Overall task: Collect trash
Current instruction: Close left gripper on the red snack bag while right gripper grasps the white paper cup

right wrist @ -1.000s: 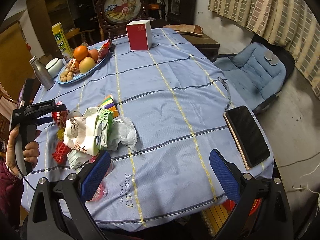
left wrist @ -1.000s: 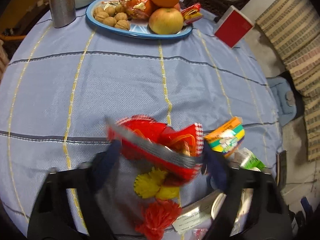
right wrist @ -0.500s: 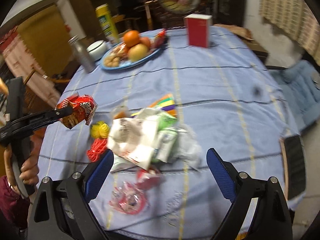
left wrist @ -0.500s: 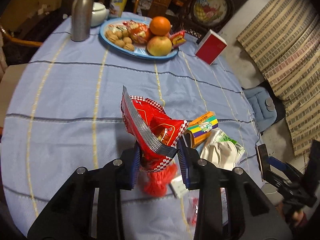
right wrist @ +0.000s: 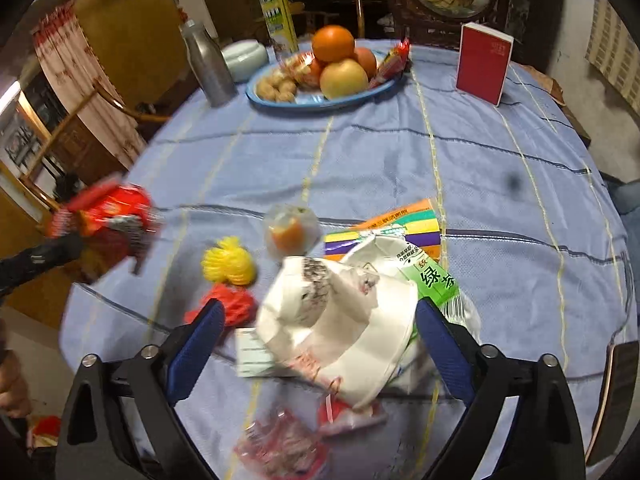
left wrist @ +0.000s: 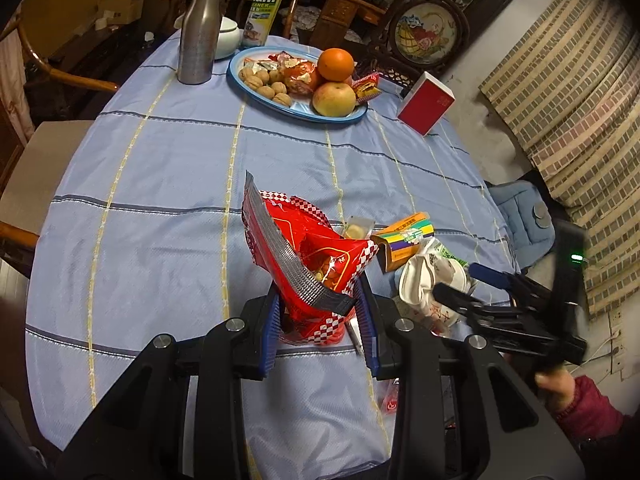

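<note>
My left gripper [left wrist: 320,320] is shut on a red checkered snack bag [left wrist: 308,256] and holds it above the blue tablecloth [left wrist: 168,184]. The bag also shows blurred at the left of the right wrist view [right wrist: 108,216]. My right gripper [right wrist: 316,328] is open, with its jaws on either side of a white crumpled paper bag [right wrist: 340,320]. Around it lie a green-white carton [right wrist: 432,276], a striped box [right wrist: 384,228], yellow [right wrist: 228,264] and red [right wrist: 232,304] net balls, a clear bag with orange peel [right wrist: 290,232] and small red wrappers [right wrist: 280,448].
A blue plate [left wrist: 256,92] with fruit, walnuts and snacks stands at the far side, beside a steel bottle [left wrist: 200,32], a white lidded bowl [left wrist: 230,36] and a red box [left wrist: 426,104]. A phone [right wrist: 620,392] lies at the table's right edge. A blue chair [left wrist: 520,216] stands to the right.
My left gripper closed on the red snack bag and lifted it off the table. My right gripper moved left and forward over the white paper bag.
</note>
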The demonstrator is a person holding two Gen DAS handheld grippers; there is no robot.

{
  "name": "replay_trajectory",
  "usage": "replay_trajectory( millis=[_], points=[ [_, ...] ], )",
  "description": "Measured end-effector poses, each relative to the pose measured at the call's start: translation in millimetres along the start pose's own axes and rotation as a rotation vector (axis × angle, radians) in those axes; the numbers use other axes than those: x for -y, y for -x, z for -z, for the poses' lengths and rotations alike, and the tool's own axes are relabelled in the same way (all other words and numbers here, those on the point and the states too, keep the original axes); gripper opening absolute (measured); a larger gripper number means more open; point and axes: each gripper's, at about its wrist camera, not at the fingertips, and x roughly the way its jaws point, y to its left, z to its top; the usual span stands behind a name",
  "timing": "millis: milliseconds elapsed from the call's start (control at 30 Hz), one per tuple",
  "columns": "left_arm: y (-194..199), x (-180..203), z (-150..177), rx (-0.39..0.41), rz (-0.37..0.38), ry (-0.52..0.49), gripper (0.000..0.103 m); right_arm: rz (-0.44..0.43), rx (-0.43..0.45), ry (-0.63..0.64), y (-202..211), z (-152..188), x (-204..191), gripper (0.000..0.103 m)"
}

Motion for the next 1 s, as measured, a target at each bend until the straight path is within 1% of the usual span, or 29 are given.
replay_trajectory(
  millis=[100, 133, 167, 200, 233, 367, 467, 567, 667, 767, 900, 1000],
  points=[
    [-1, 0, 1, -0.005, 0.009, -0.006, 0.035, 0.043, -0.035, 0.003, -15, 3, 2, 0.096],
    [-2, 1, 1, -0.007, 0.013, -0.010, 0.035, 0.047, -0.037, -0.012, -16, 4, 5, 0.091],
    [-3, 2, 0, -0.009, 0.017, -0.014, 0.035, 0.035, -0.030, -0.027, -16, 6, 8, 0.090],
    [-4, 3, -1, -0.011, 0.022, -0.019, 0.035, 0.001, -0.006, -0.053, -10, 7, 12, 0.089],
    [-6, 4, -3, -0.013, 0.028, -0.024, 0.035, -0.012, 0.021, -0.067, -3, 8, 15, 0.089],
    [-12, 9, -9, -0.013, 0.055, -0.048, 0.035, -0.034, 0.086, -0.103, 22, 7, 25, 0.089],
    [-18, 18, -14, -0.018, 0.083, -0.069, 0.035, -0.098, 0.150, -0.160, 51, 7, 33, 0.089],
    [-24, 31, -19, -0.022, 0.112, -0.107, 0.035, -0.106, 0.211, -0.184, 78, 8, 36, 0.089],
    [-31, 45, -23, -0.033, 0.142, -0.152, 0.035, -0.093, 0.256, -0.220, 98, 10, 42, 0.089],
    [-40, 65, -26, -0.056, 0.180, -0.210, 0.035, -0.052, 0.298, -0.262, 117, 18, 53, 0.089],
    [-55, 96, -31, -0.095, 0.221, -0.287, 0.035, 0.007, 0.356, -0.344, 142, 40, 80, 0.089],
    [-59, 125, -33, -0.100, 0.251, -0.330, 0.035, 0.036, 0.380, -0.396, 156, 59, 106, 0.089]
  ],
)
